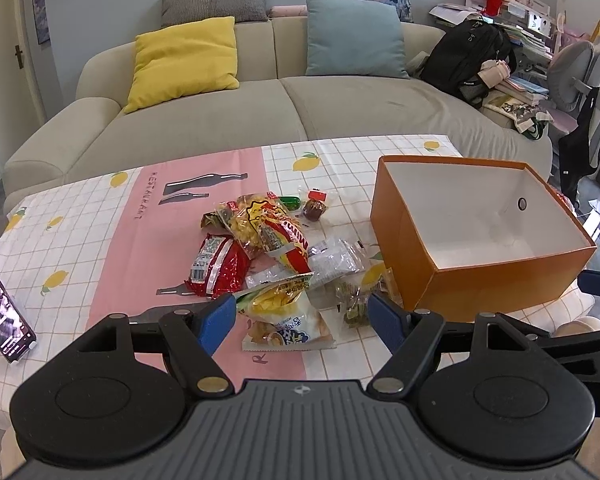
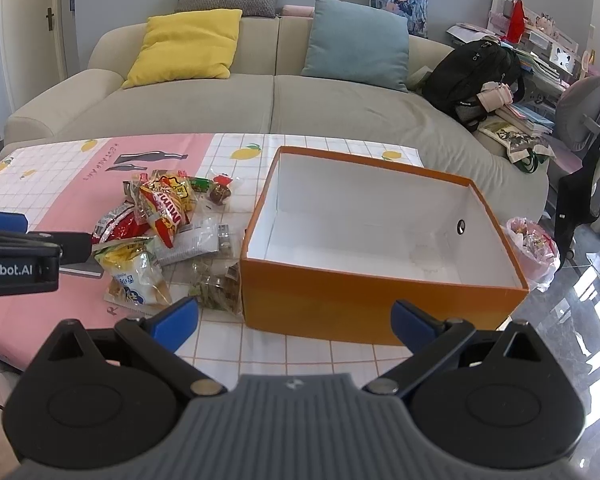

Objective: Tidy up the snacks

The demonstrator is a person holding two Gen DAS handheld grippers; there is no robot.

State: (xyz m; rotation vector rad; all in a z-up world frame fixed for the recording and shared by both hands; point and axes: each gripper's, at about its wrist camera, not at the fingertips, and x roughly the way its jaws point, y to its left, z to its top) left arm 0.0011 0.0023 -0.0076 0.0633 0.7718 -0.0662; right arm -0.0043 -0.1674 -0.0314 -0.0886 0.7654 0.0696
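A pile of snack packets lies on the tablecloth, also in the right wrist view: a red packet, a yellow-red bag, a clear packet, a white-yellow bag and a greenish packet. An orange box with a white, empty inside stands right of the pile, also in the right wrist view. My left gripper is open, low over the white-yellow bag. My right gripper is open in front of the box's near wall.
A phone leans at the table's left edge. A beige sofa with cushions and a black backpack lies behind the table. A pink plastic bag sits right of the box. My left gripper also shows at the left edge of the right wrist view.
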